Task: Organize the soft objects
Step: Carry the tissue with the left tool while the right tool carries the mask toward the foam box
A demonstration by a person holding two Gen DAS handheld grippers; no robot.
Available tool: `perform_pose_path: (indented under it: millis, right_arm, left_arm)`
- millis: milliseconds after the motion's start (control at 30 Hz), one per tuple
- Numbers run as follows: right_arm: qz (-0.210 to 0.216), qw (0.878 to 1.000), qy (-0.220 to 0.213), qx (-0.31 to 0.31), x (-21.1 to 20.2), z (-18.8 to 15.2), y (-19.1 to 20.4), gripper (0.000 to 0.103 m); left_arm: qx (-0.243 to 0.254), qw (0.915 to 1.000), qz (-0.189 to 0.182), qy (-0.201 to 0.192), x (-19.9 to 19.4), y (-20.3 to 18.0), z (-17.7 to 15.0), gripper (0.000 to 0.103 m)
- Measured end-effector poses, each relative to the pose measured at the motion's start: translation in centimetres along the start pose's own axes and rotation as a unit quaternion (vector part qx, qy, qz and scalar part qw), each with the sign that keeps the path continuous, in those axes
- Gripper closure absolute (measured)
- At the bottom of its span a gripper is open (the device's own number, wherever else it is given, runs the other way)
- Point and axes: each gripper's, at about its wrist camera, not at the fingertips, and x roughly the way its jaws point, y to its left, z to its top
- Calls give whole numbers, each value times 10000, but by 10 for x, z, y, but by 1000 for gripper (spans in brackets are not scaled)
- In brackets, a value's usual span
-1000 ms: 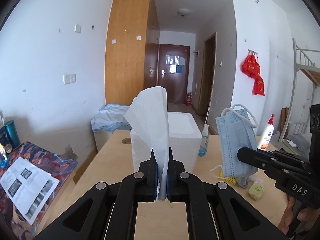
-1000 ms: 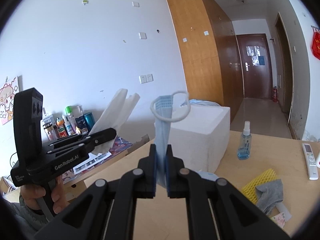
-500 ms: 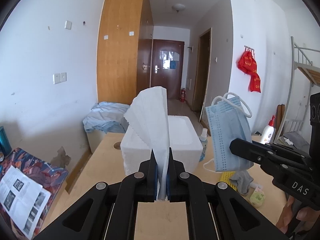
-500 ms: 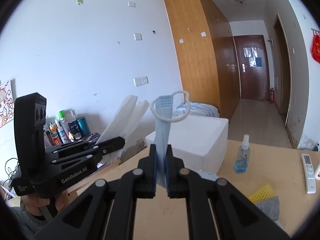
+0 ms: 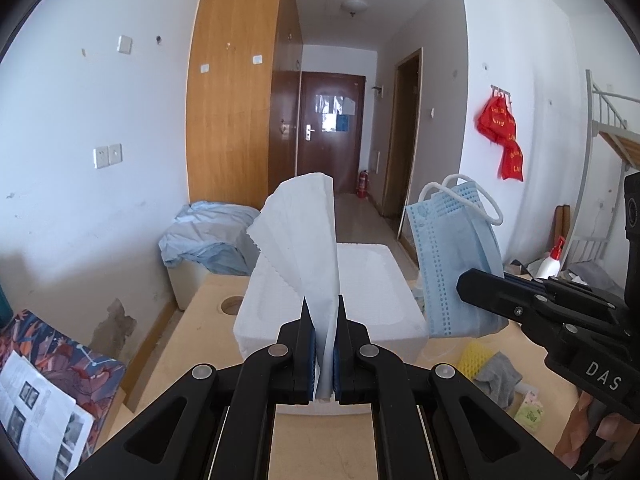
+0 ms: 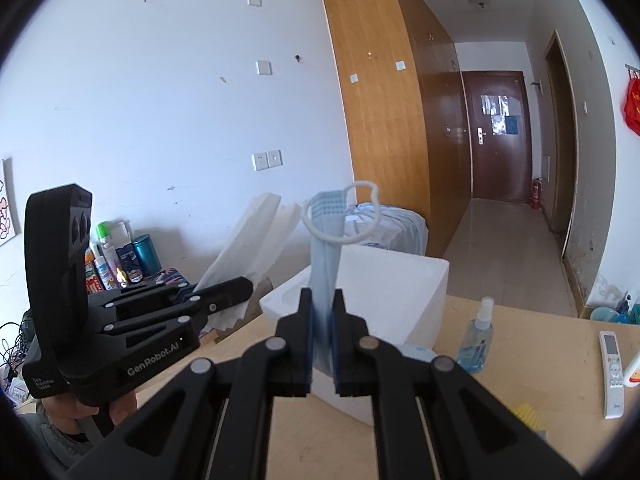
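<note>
The step in hand looks like a carry: 2 soft things are up off the desk, headed for the foam box. Next, I judge, each must come over the box's open top before its jaws part. The left hand-held gripper is pinching a white tissue that stands up before the box. The right hand-held gripper is pinching a blue mask, just right of the tissue.
</note>
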Motion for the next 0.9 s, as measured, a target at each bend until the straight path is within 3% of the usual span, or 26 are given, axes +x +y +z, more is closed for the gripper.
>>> perform_pose_path:
  millis: [900]
  right_arm:
    - [-107,9996,272,44,63,15,-35,93]
  left_arm:
    - [97,9994,-165,288,101,11,33,97]
